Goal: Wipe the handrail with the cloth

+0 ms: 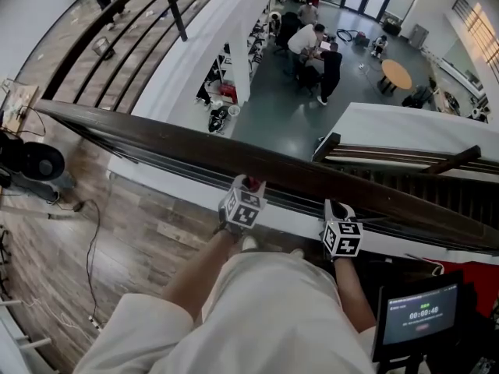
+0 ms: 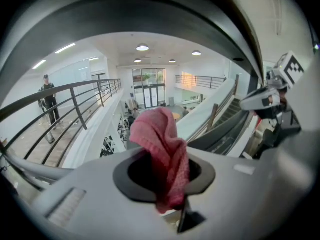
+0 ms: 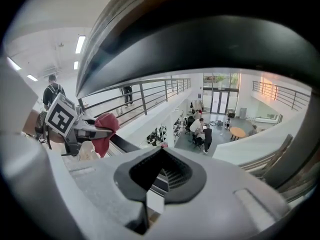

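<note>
From the head view, the dark wooden handrail point(image 1: 179, 142) runs slantwise across the frame, from the left edge down to the right. My left gripper point(image 1: 250, 185) sits at the rail's near edge, about midway along the stretch I can see. The red cloth point(image 1: 253, 181) pokes out of its tip right at that edge, though I cannot tell if the cloth touches the wood. My right gripper point(image 1: 337, 207) is at the same near edge, further towards the right end and apart from the left one. A small screen point(image 1: 419, 318) stands in the lower right corner. Far below there is a round table point(image 1: 396, 74).

In the left gripper view, the left gripper point(image 2: 165, 184) has its jaws clamped on the cloth point(image 2: 162, 144), which bunches up from between them. The handrail point(image 2: 150, 19) arches dark overhead. The right gripper point(image 2: 270, 99) shows at the right. A person point(image 2: 48, 101) stands on the far walkway.

In the right gripper view, the right gripper point(image 3: 160, 176) has its jaws pressed together with nothing between them. The handrail point(image 3: 210, 39) is overhead. The left gripper point(image 3: 102, 130) is at the left with the cloth point(image 3: 104, 139) hanging from its tip.
</note>
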`<act>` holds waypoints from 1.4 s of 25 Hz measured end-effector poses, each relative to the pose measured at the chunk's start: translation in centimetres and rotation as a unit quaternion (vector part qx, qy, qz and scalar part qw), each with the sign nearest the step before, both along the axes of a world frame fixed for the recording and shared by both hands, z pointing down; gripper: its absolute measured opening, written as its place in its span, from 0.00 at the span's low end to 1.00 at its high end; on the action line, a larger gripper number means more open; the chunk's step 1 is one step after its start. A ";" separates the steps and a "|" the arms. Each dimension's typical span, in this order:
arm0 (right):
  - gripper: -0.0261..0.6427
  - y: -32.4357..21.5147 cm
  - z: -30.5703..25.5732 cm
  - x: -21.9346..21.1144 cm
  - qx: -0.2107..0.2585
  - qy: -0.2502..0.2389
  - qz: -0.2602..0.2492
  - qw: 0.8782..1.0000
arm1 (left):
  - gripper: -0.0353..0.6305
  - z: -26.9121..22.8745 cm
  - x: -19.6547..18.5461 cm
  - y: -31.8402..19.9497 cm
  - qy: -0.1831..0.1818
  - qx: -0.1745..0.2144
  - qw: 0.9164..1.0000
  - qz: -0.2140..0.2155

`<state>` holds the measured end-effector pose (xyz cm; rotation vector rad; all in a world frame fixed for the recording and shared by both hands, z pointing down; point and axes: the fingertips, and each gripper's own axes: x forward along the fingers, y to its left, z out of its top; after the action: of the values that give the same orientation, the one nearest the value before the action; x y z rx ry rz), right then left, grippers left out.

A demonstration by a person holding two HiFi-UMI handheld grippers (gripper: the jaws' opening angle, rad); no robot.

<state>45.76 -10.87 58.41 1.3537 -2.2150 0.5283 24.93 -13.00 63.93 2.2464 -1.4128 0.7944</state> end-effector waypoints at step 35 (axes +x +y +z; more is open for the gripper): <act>0.04 3.1 0.3 -2.2 -0.005 0.022 0.046 0.999 | 0.19 -0.9 -14.6 -0.4 0.020 0.002 0.995 -0.093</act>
<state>43.54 -7.80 58.71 1.4536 -2.1213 0.5366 10.29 -13.41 62.99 2.0836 -1.5788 0.6812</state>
